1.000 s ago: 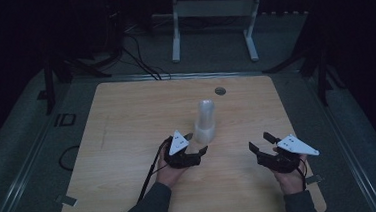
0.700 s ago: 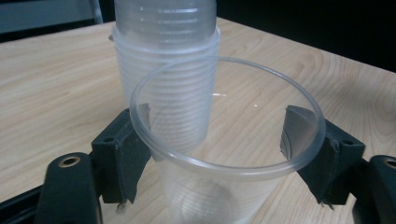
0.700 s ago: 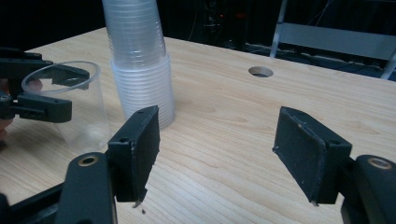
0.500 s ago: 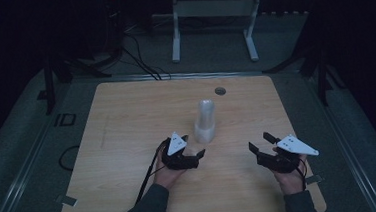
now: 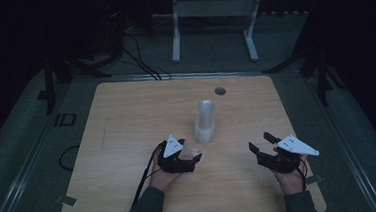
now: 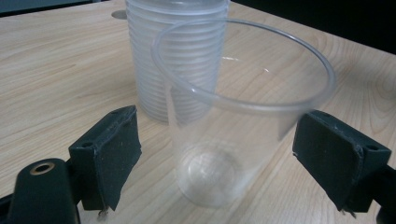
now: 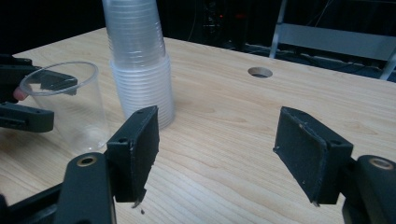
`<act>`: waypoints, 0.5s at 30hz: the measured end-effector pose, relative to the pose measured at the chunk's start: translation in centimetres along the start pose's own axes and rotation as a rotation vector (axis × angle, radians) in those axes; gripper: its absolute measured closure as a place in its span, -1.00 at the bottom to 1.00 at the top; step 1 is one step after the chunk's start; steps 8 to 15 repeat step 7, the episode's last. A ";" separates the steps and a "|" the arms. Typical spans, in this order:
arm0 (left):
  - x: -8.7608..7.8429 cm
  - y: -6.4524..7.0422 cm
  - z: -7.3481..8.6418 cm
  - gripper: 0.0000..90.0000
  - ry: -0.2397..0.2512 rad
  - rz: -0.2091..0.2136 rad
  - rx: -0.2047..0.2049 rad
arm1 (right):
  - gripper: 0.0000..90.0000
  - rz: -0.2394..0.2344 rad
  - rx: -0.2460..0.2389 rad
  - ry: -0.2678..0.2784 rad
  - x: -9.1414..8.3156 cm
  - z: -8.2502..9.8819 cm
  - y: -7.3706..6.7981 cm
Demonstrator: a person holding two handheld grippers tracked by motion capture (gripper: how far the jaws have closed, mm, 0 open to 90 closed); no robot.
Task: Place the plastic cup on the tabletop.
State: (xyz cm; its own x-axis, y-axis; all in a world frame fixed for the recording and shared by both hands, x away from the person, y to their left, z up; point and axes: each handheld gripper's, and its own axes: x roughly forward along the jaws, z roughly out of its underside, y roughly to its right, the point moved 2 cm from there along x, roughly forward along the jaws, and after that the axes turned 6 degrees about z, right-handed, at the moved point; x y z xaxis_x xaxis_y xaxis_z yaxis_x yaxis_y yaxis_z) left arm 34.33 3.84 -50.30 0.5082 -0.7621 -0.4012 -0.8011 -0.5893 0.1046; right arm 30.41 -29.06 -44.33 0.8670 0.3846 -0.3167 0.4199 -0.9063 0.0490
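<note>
My left gripper (image 6: 224,154) has just been opening; its jaws stand spread on both sides of the clear cup (image 6: 243,126) without pressing it. The cup stands upright, mouth up, just beside the cup stack (image 5: 206,121). My right gripper (image 7: 219,154) is spread, empty.

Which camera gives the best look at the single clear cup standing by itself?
The left gripper view: the single clear cup stands upright, close up, between that gripper's open jaws, which touch neither side. The right gripper view shows it smaller at the left, beside the stack of cups. In the dim high view it is barely visible.
</note>
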 end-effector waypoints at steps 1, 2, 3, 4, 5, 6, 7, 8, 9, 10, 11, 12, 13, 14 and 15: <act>-0.1 0.1 0.1 -0.67 0.000 0.001 0.002 | -0.33 0.000 0.001 -0.001 0.0 0.0 0.0; -0.2 0.1 0.1 -0.67 -0.001 -0.001 0.004 | -0.33 0.000 0.001 0.000 0.0 0.0 0.0; -0.2 0.1 0.2 -0.67 0.000 0.001 0.003 | -0.33 0.000 0.002 -0.001 0.0 0.0 0.0; -0.3 0.2 0.3 -0.67 0.000 0.003 0.004 | -0.33 0.001 0.001 -0.001 0.0 0.0 0.0; -0.4 0.2 0.3 -0.67 -0.001 0.003 0.002 | -0.33 0.001 0.001 -0.001 0.0 0.0 0.1; -0.5 0.2 0.4 -0.67 -0.001 0.004 0.001 | -0.33 0.001 0.002 -0.001 0.0 0.0 0.1; -0.6 0.2 0.4 -0.67 -0.003 0.005 0.003 | -0.33 0.001 0.001 -0.001 0.0 0.0 0.1; -0.6 0.2 0.4 -0.67 -0.003 0.005 0.003 | -0.33 0.001 0.001 -0.001 0.0 0.0 0.1; -0.6 0.2 0.4 -0.67 -0.003 0.005 0.003 | -0.33 0.001 0.001 -0.001 0.0 0.0 0.1; -0.6 0.2 0.4 -0.67 -0.003 0.005 0.003 | -0.33 0.001 0.001 -0.001 0.0 0.0 0.1; -0.6 0.2 0.4 -0.67 -0.003 0.005 0.003 | -0.33 0.001 0.001 -0.001 0.0 0.0 0.1; -0.6 0.2 0.4 -0.67 -0.003 0.005 0.003 | -0.33 0.001 0.001 -0.001 0.0 0.0 0.1; -0.6 0.2 0.4 -0.67 -0.003 0.005 0.003 | -0.33 0.001 0.001 -0.001 0.0 0.0 0.1; -0.6 0.2 0.4 -0.67 -0.003 0.005 0.003 | -0.33 0.001 0.001 -0.001 0.0 0.0 0.1; -0.6 0.2 0.4 -0.67 -0.003 0.005 0.003 | -0.33 0.001 0.001 -0.001 0.0 0.0 0.1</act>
